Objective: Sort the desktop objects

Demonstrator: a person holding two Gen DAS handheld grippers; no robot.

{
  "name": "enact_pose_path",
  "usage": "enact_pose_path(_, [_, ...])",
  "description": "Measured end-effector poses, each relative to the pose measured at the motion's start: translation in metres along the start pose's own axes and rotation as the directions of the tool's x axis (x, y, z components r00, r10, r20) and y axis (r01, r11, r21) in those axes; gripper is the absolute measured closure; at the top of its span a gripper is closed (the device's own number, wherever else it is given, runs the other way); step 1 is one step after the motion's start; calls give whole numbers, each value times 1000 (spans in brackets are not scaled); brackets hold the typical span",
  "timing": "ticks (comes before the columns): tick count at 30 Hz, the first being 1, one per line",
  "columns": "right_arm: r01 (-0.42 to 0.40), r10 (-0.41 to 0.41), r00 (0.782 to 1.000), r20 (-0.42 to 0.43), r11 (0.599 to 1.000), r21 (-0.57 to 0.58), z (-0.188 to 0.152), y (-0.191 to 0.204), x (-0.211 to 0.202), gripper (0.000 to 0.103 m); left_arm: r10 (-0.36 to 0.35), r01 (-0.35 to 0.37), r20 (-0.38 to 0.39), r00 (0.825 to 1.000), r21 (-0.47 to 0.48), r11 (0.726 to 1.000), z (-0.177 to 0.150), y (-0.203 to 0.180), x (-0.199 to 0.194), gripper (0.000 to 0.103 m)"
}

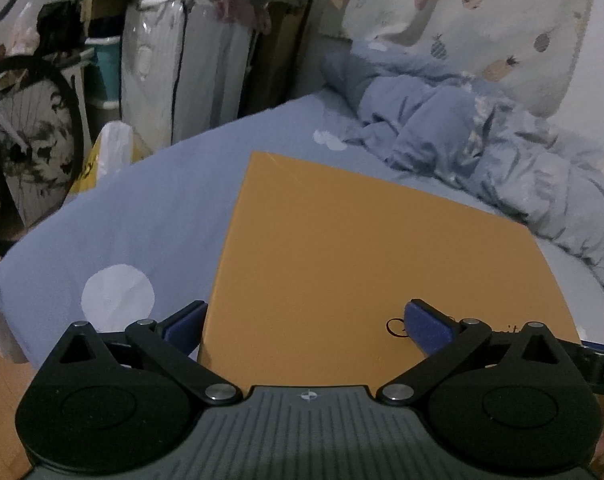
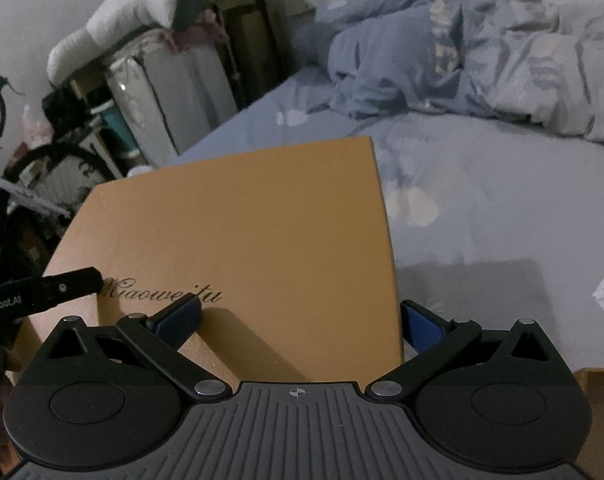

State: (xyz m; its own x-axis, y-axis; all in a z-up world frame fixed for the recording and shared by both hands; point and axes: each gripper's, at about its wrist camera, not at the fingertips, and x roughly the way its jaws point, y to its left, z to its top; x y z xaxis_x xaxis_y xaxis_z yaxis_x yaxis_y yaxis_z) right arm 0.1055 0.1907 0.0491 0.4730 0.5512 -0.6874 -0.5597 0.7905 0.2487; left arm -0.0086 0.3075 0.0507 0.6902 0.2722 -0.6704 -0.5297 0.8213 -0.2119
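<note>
A flat orange-brown box lid (image 1: 366, 248) with black script lettering lies on the blue bed; it also shows in the right wrist view (image 2: 237, 236). My left gripper (image 1: 306, 326) is open, its blue pads astride the lid's near left corner. My right gripper (image 2: 299, 318) is open, astride the lid's near right corner, one pad over the lid and one beyond its right edge. The left gripper's black body (image 2: 41, 292) shows at the left of the right wrist view.
A crumpled blue duvet (image 1: 482, 140) lies at the back right of the bed. A zipped bedding bag (image 1: 181, 68), a bicycle wheel (image 1: 25, 136) and boxes stand beyond the bed's left edge. A cardboard edge (image 2: 602, 388) shows at lower right.
</note>
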Motion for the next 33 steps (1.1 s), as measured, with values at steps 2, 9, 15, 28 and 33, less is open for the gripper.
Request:
enact_pose_path(2, [3,-3,1000,14,1000,2,3,-3,-13,0,-4,4,10,1000,6,1000,2,-8,-9,0])
enact_pose_path(9, [19,-21,998,61,999,27,13,-21,-61,0,-34,32,48,998,40,999,10,-39,-35,0])
enact_pose_path(15, [39,-45,993,108,998,56,18,-43,-104,0,-67,61,80,995,76,995,17,-72,-55,0])
enact_pose_path(28, [109,-129,974,186,987,116,11,-103,-190,0,-162,147,93,982,146,978,11,-137,-84,0])
enact_pose_path(33, [134,-162,963,213,981,140,4,-127,-220,0,-201,182,93,975,179,967,5,-161,-93,0])
